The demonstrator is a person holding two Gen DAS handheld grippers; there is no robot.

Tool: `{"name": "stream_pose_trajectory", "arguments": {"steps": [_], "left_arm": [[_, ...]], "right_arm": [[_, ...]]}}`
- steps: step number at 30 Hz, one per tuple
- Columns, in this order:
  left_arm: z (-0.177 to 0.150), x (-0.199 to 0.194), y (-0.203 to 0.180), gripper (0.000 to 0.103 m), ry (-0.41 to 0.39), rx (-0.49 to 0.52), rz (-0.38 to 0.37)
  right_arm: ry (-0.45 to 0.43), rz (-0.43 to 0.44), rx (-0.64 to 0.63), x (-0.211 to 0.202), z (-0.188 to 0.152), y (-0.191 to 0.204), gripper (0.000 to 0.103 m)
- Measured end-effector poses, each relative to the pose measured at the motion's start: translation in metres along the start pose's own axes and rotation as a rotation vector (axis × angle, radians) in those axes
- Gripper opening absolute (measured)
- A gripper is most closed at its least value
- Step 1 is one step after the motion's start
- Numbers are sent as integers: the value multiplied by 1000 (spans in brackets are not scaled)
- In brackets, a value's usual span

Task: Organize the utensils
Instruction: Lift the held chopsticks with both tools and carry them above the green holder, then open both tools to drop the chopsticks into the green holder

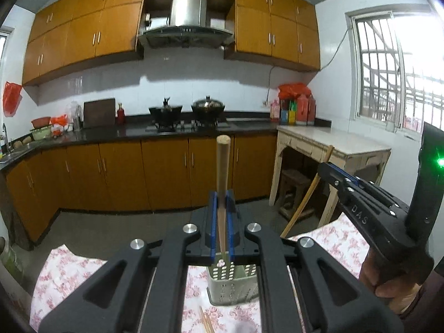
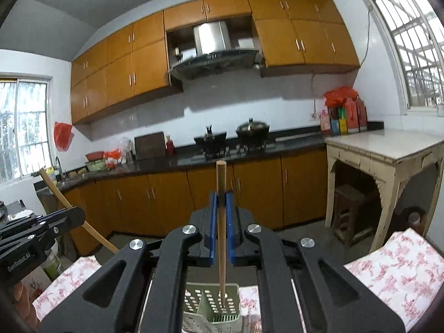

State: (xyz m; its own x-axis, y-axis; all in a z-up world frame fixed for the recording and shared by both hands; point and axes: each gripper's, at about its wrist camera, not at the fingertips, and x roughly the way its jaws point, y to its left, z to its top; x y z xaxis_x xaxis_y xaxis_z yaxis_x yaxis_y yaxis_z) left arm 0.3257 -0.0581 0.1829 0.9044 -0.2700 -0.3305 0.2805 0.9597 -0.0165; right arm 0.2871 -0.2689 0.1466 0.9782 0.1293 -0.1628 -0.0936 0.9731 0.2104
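Note:
My left gripper (image 1: pixel 221 204) is shut on a wooden chopstick (image 1: pixel 222 172), held upright with its lower tip over the green perforated utensil holder (image 1: pixel 233 285). My right gripper (image 2: pixel 221 204) is shut on another wooden chopstick (image 2: pixel 221 194), whose tip reaches down into the same holder (image 2: pixel 212 308). The holder stands on a table with a pink floral cloth (image 1: pixel 69 266). The right gripper shows at the right of the left wrist view (image 1: pixel 326 168) with its chopstick (image 1: pixel 306 197). The left gripper shows at the left of the right wrist view (image 2: pixel 75 216).
More chopsticks (image 1: pixel 206 323) lie on the cloth in front of the holder. Beyond the table are orange kitchen cabinets (image 1: pixel 166 172), a dark counter with pots on a stove (image 1: pixel 186 111), and a pale side table (image 1: pixel 333 141) at the right under a window.

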Motion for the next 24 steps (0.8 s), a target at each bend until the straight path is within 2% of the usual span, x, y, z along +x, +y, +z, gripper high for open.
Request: {"name": "stream_pose_trajectory", "arguments": {"steps": [6, 12, 14, 18, 20, 24], "left_arm": [[-23, 25, 7, 7, 73, -13, 4], [-37, 39, 14, 8, 121, -33, 12], [-38, 37, 17, 12, 119, -38, 25], [-36, 27, 24, 23, 102, -39, 45], [-35, 20, 26, 25, 93, -43, 57], [-33, 0, 33, 31, 63, -64, 75]], "right_arm": [[107, 12, 34, 22, -19, -4, 7], [175, 27, 69, 30, -23, -8, 8], [189, 20, 79, 29, -23, -10, 9], [187, 0, 89, 26, -20, -13, 17], [169, -12, 86, 18, -16, -14, 28], [137, -28, 72, 5, -8, -15, 31]]}}
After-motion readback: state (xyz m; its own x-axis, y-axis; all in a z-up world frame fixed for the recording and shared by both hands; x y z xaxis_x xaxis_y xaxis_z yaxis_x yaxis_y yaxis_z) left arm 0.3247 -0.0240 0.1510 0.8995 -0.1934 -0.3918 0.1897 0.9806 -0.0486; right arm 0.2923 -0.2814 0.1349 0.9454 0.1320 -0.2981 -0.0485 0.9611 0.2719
